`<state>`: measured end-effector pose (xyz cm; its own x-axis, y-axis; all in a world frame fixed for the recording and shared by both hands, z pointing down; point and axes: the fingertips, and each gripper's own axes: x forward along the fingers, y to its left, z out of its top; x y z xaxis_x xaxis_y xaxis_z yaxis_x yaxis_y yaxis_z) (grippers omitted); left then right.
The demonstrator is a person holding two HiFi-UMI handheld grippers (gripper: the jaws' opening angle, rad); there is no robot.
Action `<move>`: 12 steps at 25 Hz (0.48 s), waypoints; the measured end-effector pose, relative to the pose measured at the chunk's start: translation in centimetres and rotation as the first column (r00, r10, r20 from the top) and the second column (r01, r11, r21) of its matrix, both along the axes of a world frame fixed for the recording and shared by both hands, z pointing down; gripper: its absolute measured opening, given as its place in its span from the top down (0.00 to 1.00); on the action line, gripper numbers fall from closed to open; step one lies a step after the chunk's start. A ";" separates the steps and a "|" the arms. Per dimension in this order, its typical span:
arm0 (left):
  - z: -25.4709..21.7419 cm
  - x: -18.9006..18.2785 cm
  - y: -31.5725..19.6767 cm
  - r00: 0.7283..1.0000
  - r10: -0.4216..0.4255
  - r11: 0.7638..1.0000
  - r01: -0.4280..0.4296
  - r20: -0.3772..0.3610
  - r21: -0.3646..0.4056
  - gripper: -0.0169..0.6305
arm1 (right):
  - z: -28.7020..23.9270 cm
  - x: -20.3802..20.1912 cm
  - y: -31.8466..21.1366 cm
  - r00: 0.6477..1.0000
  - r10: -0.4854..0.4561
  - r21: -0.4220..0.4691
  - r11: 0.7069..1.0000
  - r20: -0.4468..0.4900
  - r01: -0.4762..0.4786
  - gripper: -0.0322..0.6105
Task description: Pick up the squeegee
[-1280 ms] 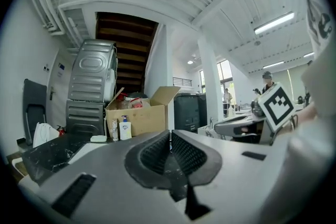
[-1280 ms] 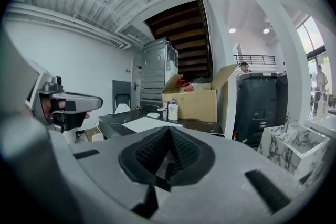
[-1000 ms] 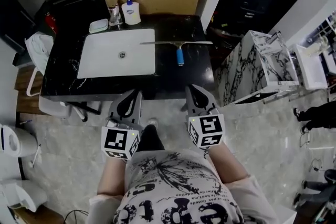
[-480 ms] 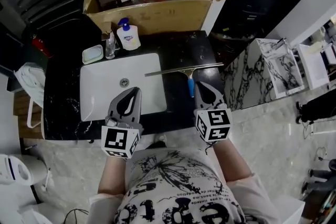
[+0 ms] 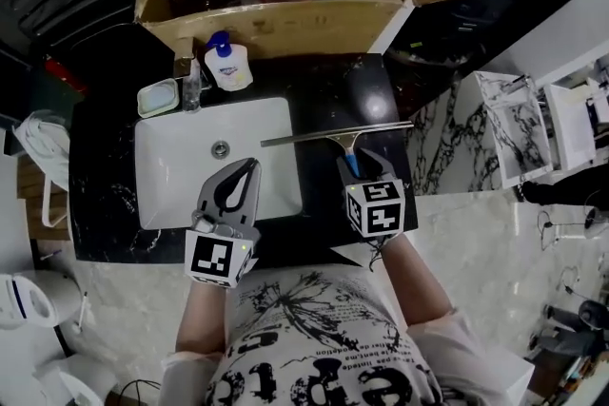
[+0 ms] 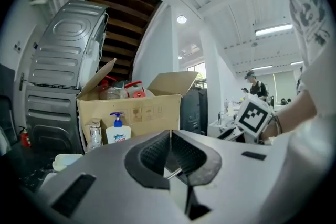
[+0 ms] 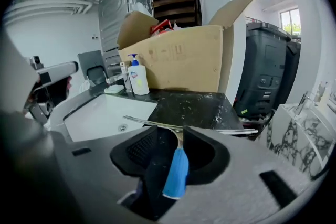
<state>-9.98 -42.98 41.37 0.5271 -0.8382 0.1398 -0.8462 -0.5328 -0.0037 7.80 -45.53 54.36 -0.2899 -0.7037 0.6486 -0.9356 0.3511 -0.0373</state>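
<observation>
Straddling the blue handle of the metal-bladed squeegee (image 5: 333, 134), which lay flat on the black marble bench (image 5: 324, 95) beside the white sink (image 5: 190, 124), the right gripper (image 5: 366, 168) tilted downward, its jaws just opened and clear of the handle. This looked like the reach; next they should close, then lift. The left gripper (image 5: 245, 168) hovered level, jaws clenched on nothing.

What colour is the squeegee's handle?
The handle is blue, clearest in the right gripper view.
</observation>
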 end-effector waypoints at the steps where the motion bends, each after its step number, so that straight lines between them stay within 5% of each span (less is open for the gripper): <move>1: 0.1 -0.1 -0.3 1.000 -0.008 1.000 0.008 -0.002 -0.002 0.95 | 1.0 0.2 -0.6 1.000 0.004 -0.010 1.000 -0.006 -0.004 0.74; 12: 3.8 -1.0 -2.3 0.999 -0.043 0.996 0.044 0.022 -0.084 0.95 | 8.1 1.6 -3.8 0.996 0.079 -0.205 0.975 -0.046 -0.087 0.63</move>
<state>-10.94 -45.27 45.16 0.4870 -0.8450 0.2208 -0.8687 -0.4947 0.0227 9.42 -49.31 62.41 -0.2089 -0.5741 0.7917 -0.9632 0.2607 -0.0652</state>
